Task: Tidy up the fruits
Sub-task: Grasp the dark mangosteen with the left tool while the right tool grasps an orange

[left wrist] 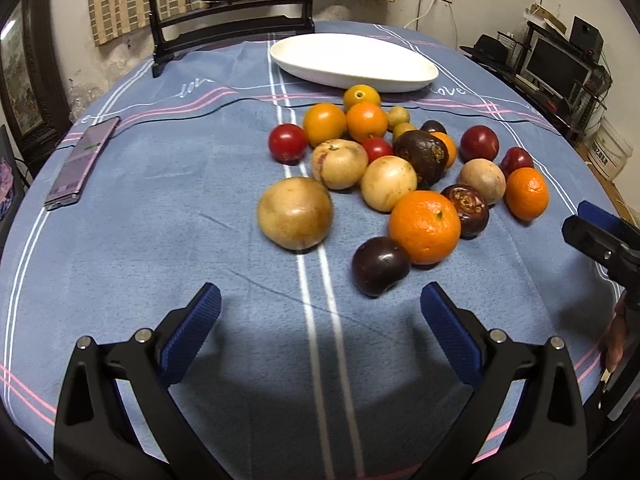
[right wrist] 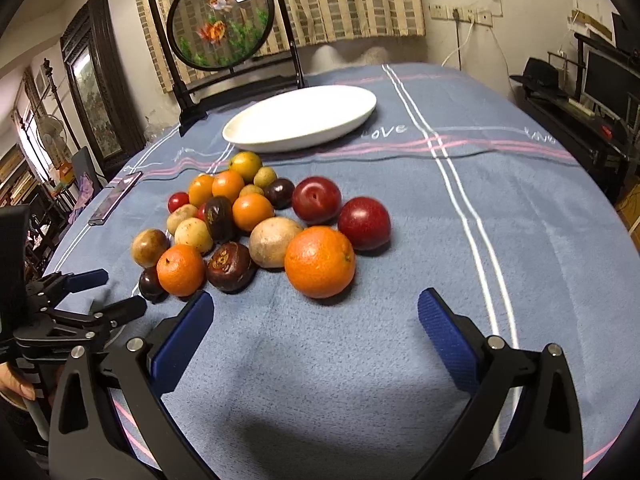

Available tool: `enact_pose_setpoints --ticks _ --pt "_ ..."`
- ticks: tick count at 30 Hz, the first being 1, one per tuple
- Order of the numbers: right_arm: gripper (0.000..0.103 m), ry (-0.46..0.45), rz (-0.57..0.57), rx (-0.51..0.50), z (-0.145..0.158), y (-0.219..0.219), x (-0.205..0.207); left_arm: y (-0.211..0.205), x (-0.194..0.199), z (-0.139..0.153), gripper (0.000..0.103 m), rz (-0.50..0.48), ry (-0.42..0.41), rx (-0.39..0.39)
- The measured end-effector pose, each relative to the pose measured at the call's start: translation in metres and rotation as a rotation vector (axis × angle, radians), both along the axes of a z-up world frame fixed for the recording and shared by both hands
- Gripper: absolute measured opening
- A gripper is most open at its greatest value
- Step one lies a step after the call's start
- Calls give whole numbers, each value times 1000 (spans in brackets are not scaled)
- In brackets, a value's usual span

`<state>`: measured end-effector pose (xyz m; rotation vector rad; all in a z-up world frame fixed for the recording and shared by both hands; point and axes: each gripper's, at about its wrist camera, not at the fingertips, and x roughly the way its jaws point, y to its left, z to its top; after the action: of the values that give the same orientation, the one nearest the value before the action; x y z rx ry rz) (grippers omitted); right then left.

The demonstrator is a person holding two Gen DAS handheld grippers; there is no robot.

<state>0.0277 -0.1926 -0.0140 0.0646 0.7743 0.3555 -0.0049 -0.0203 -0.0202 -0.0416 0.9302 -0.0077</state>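
- The left gripper (left wrist: 320,312) is standing wide apart, grasping nothing; its blue pads (left wrist: 192,332) are hovering over bare tablecloth (left wrist: 160,240), just short of a dark plum (left wrist: 380,266).
- The right gripper (right wrist: 316,320) is also spread wide and released, touching nothing; a large orange (right wrist: 320,262) is lying just ahead of its pads.
- The fruit pile (right wrist: 248,224) is sitting loose on the tablecloth: oranges, red plums, tan round fruits and dark wrinkled fruits, many touching.
- The white oval dish (right wrist: 300,120) is lying beyond the pile, holding no fruit.
- A phone (left wrist: 82,160) is lying well apart from the pile.
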Motion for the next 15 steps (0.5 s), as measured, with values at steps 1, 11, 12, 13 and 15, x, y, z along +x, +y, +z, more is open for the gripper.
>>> enact_pose_setpoints --ticks 1,11,12,13,15 --pt "102 -4 -2 0 0 -2 0 -2 2 -1 86 -9 6 -5" --pt "102 26 -5 54 -5 -14 7 -23 24 -8 72 -96 49 -29" --pt "102 27 -6 50 -5 -14 7 -24 26 -8 71 -103 44 -35" --pt "102 28 -8 45 -5 -14 7 -26 27 -8 67 -119 38 -45" --pt "102 34 -12 36 -5 -15 8 -30 26 -6 47 -168 22 -68"
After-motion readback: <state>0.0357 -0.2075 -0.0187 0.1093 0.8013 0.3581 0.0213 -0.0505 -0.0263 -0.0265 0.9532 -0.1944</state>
